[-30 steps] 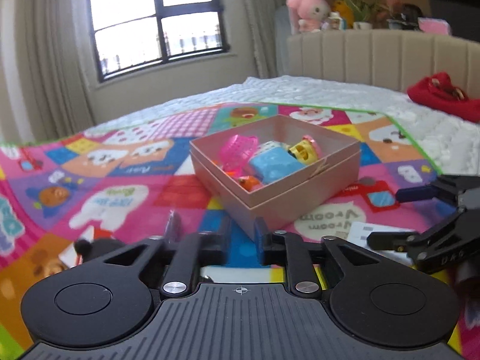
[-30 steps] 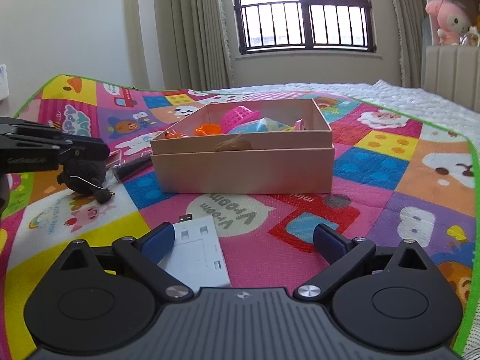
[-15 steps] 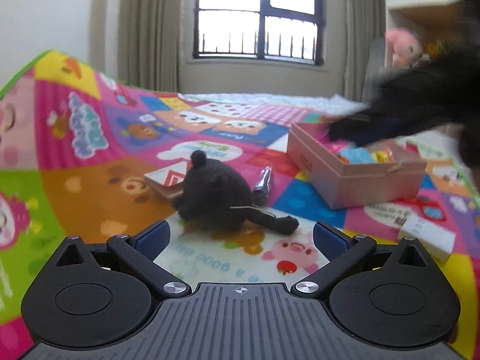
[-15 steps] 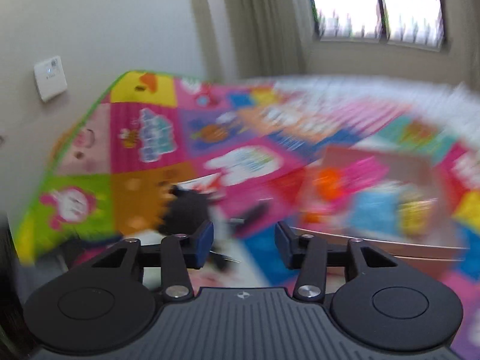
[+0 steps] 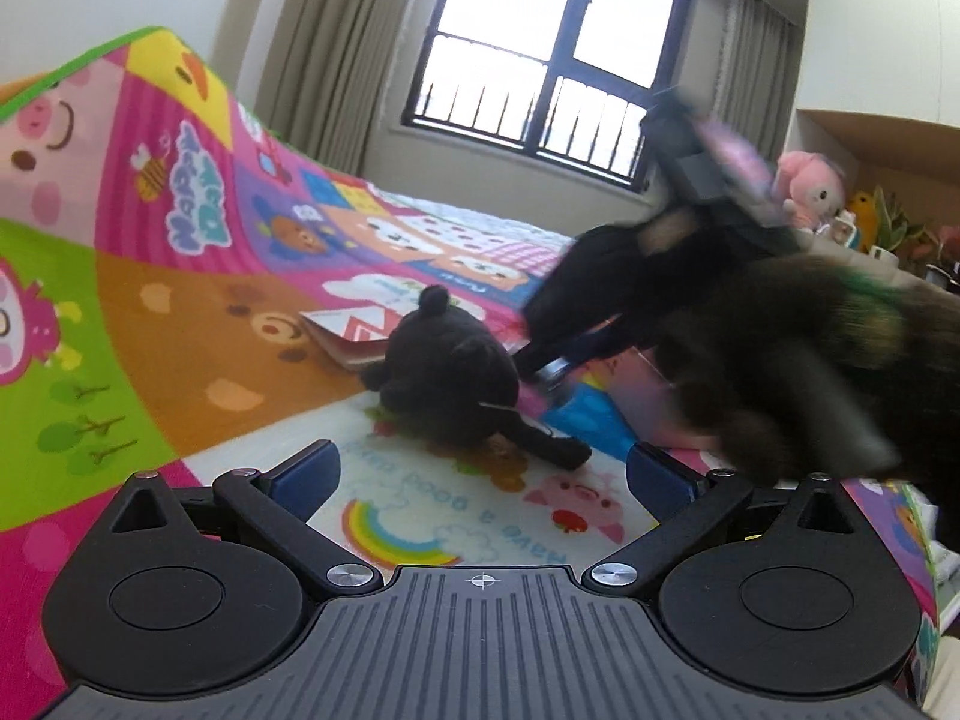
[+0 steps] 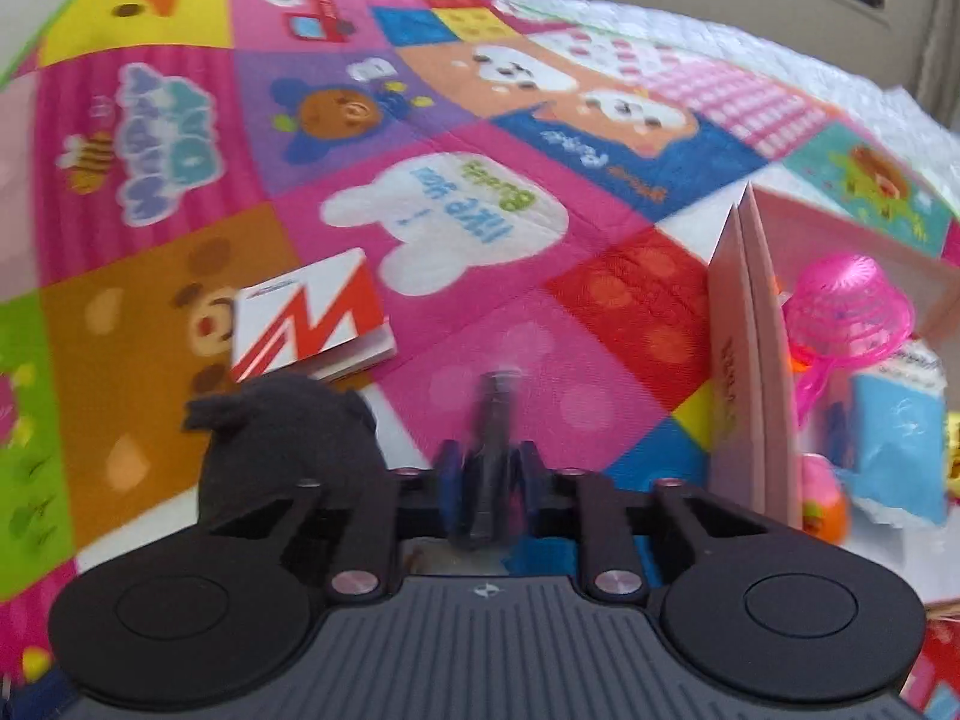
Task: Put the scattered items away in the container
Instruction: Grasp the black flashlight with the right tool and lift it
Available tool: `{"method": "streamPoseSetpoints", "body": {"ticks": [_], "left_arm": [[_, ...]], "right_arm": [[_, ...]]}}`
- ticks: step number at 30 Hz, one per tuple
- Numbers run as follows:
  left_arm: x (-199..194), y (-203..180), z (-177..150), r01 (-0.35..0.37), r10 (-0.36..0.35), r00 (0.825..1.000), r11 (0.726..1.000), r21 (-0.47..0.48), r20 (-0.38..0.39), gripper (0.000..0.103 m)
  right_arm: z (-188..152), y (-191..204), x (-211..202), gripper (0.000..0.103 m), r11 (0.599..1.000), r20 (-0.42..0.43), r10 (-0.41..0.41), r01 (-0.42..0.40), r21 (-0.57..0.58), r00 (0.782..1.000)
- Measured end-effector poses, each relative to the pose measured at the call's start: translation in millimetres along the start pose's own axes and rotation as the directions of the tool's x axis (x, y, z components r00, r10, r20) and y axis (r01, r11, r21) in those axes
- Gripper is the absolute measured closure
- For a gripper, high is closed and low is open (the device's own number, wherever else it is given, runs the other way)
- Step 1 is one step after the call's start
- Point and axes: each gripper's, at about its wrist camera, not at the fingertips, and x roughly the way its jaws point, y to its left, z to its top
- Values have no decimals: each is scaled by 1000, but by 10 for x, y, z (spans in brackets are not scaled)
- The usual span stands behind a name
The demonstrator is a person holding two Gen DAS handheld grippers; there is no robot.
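- Since half a second ago the right claw [image 6: 485,483] has swung down beside the pink box [image 6: 747,372] onto the play mat [image 6: 180,120].
- Left claw [image 5: 483,474] hovers spread wide before the black plush toy [image 5: 450,378].
- Right claw grips a dark slim packet [image 6: 493,450] (blurred), long axis pointing away, just left of the box.

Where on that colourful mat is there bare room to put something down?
Open mat stretches beyond the red-and-white booklet, toward the far edge. It is crowded nearer: the black plush toy, the booklet and the pink box sit close, with the right gripper between them.
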Motion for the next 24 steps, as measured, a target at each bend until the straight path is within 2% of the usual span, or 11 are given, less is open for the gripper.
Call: {"method": "streamPoseSetpoints", "body": {"ticks": [3, 5, 9, 11, 14, 16, 18, 22, 24], "left_arm": [[23, -85, -17, 8, -8, 1000, 1000, 15, -18, 0], [48, -199, -35, 31, -29, 999, 999, 36, -36, 0], [106, -545, -95, 108, -99, 992, 988, 113, -80, 0], [140, -744, -150, 151, -133, 985, 975, 163, -112, 0], [166, -1025, -264, 194, -157, 974, 951, 241, -165, 0], [189, -1153, -328, 203, -153, 970, 939, 279, -189, 0], [224, -1243, -367, 201, -142, 968, 933, 299, -206, 0], [289, -1390, -405, 182, -107, 967, 923, 338, -230, 0], [290, -1455, -413, 177, -94, 967, 917, 358, -237, 0]], "right_arm": [[-140, -116, -458, 85, 999, 68, 45, -43, -27, 997], [-270, -313, -763, 85, 996, 81, 89, -91, 19, 993], [-694, -738, -1092, 85, 971, 42, 175, -180, 157, 984], [-950, -854, -1148, 84, 965, 30, 196, -198, 172, 980], [-1283, -919, -1337, 74, 988, 107, 116, -126, 90, 987], [-1461, -990, -1456, 58, 994, 170, 81, -92, 59, 982], [-1640, -1046, -1512, 48, 999, 212, 32, -38, 24, 977], [-1918, -1170, -1473, 37, 998, 238, -39, 49, -37, 970], [-2015, -1224, -1424, 36, 995, 236, -54, 70, -63, 970]]}}
